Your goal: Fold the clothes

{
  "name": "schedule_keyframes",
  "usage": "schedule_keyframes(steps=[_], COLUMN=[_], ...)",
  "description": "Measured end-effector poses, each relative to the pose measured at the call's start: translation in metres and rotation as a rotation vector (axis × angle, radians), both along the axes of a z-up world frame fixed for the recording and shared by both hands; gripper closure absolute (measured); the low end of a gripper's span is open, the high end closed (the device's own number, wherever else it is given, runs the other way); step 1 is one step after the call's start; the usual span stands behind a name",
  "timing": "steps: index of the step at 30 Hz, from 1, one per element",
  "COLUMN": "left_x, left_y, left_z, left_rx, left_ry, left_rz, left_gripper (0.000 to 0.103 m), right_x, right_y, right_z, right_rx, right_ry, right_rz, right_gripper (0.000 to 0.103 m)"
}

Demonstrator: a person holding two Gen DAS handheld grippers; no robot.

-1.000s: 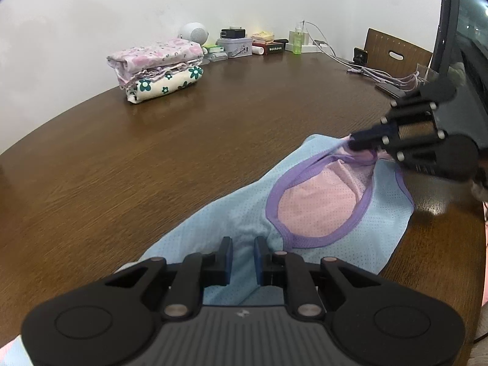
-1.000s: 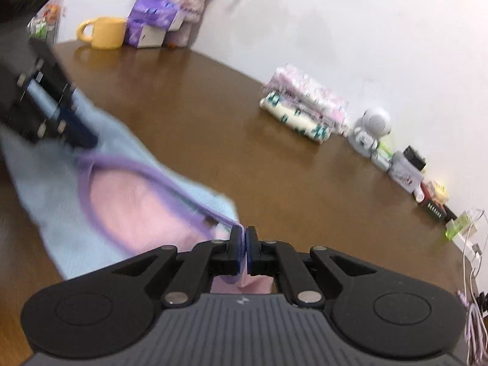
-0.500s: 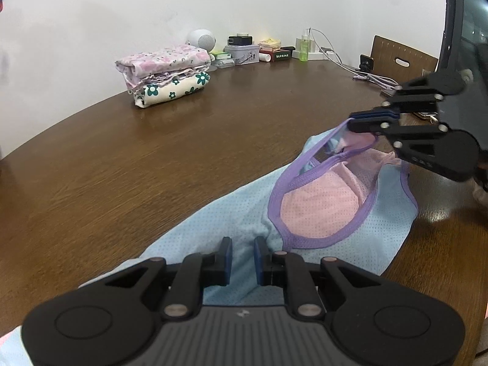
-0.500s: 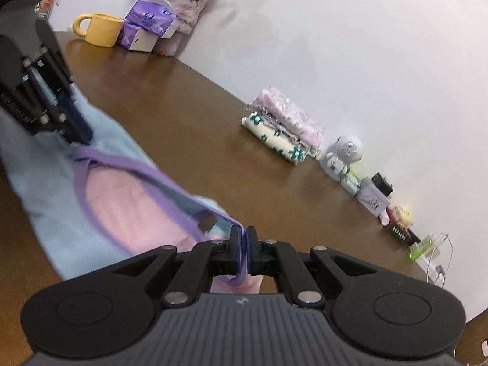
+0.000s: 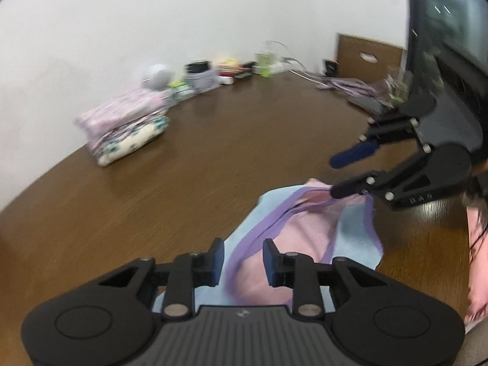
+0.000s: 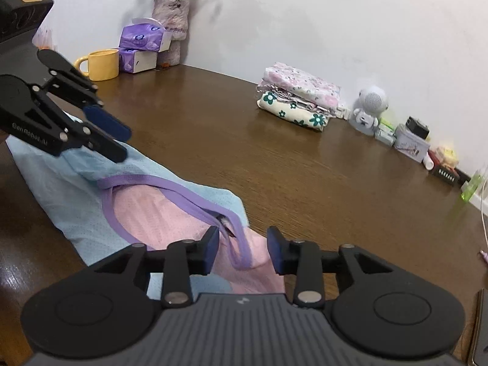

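Brown wooden table [image 6: 305, 167] runs back to a white wall, and I see one light-blue garment [image 6: 61, 189] with purple trim and pink lining lying at its near edge. My left gripper [image 5: 242, 257] has its jaws opening, the purple trim between the pads and unclamped. My right gripper [image 6: 243, 248] is opening too, with a loop of the same trim lying loose between its pads. Nothing stands between the grippers and the garment. Farther back sits one stack of folded clothes [image 6: 299, 99], two floral pieces as far as I can count. Beside it stands one small white robot figure [image 6: 369, 106]. Off left I count one yellow mug [image 6: 100, 64], two purple tissue packs [image 6: 143, 39] and one vase of flowers [image 6: 172, 27].
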State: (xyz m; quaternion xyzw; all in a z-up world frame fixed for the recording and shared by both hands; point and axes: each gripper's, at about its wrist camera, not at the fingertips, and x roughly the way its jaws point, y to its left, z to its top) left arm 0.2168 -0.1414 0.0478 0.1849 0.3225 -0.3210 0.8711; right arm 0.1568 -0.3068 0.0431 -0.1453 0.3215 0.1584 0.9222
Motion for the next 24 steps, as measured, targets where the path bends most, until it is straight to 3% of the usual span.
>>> schedule_keyframes(steps=[7,16,18,19,21,24], left_x=[0.014,0.026,0.022,0.019,0.013,0.007], left_y=[-0.071,-0.113,-0.118,-0.119,-0.122,-0.119], left_z=[-0.017,-0.038,-0.041,-0.042,-0.045,-0.041], left_rx=[0.125,0.255,0.28,0.292,0.316,0.288], left_ry=[-0.073,-0.13,-0.172,-0.207,-0.277,-0.345], left_rz=[-0.112,-0.258,-0.278,-0.275,-0.267,-0.218], left_gripper=[0.077,0.077,0.083,0.101,0.101,0.101], right_x=[0.01,0.014,0.013,0.013,0.012,0.01], right_y=[-0.025,-0.042,-0.045,-0.048,-0.053,-0.057], right_z=[-0.008,-0.016,-0.018,-0.018,-0.017,-0.017], right_rx=[0.052,0.145,0.168,0.184,0.22,0.228], right_ry=[0.075,0.09,0.087,0.082,0.073,0.055], right_rz=[0.003,0.032,0.033,0.031,0.026,0.027], right_gripper=[0.069,0.069,0.069,0.069,0.069,0.069])
